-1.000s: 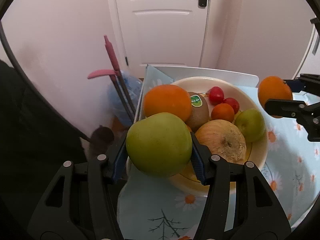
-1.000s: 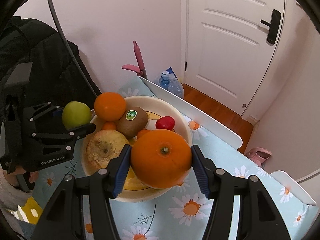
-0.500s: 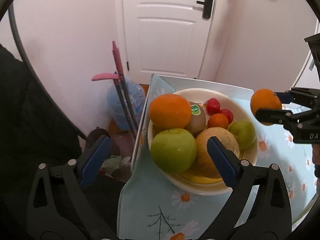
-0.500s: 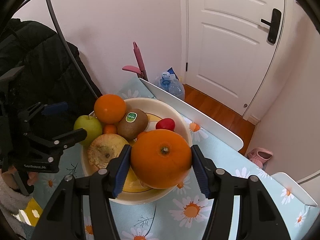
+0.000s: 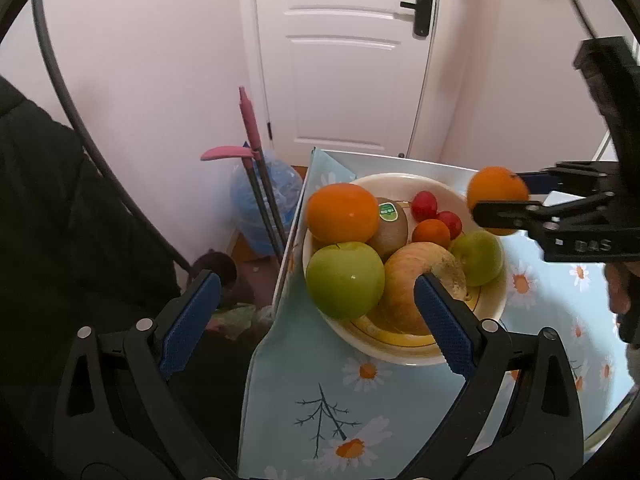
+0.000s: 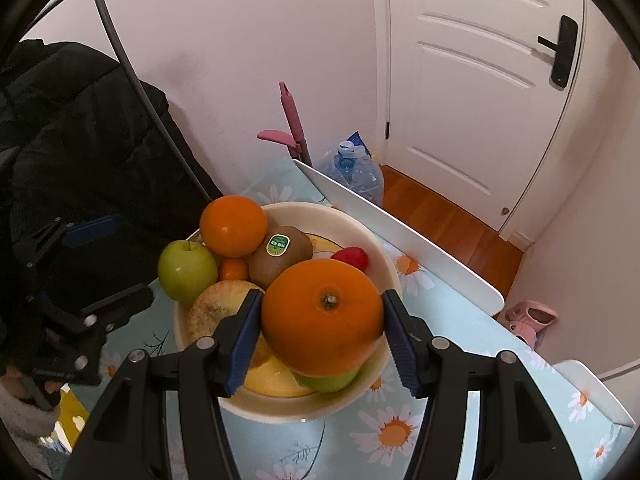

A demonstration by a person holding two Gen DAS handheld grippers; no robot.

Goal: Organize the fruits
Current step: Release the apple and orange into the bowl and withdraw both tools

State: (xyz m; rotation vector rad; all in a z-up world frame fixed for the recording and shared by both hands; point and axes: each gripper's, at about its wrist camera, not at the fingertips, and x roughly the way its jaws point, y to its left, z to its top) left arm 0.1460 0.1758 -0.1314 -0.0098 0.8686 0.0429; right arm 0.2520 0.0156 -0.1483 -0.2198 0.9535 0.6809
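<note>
A cream bowl (image 5: 494,300) (image 6: 372,240) on the daisy tablecloth holds a green apple (image 5: 345,280) (image 6: 187,272), an orange (image 5: 342,213) (image 6: 233,226), a kiwi (image 5: 387,228) (image 6: 280,254), a brown pear (image 5: 420,280), a small orange, red tomatoes (image 5: 425,205) and a second green fruit (image 5: 478,258). My left gripper (image 5: 316,322) is open and empty, pulled back from the apple at the bowl's left rim. My right gripper (image 6: 322,334) is shut on a second orange (image 6: 322,316) (image 5: 498,196), held above the bowl's right side.
The table's left edge drops off beside the bowl. A pink-handled mop (image 5: 250,128) and a blue water jug (image 5: 266,204) stand on the floor by the white door (image 5: 344,52). A black coat (image 6: 80,140) hangs at left. White chair backs (image 6: 400,232) border the table.
My left gripper opened, released the green apple into the bowl's left side, and drew back. My right gripper keeps holding its orange, nearly still above the bowl.
</note>
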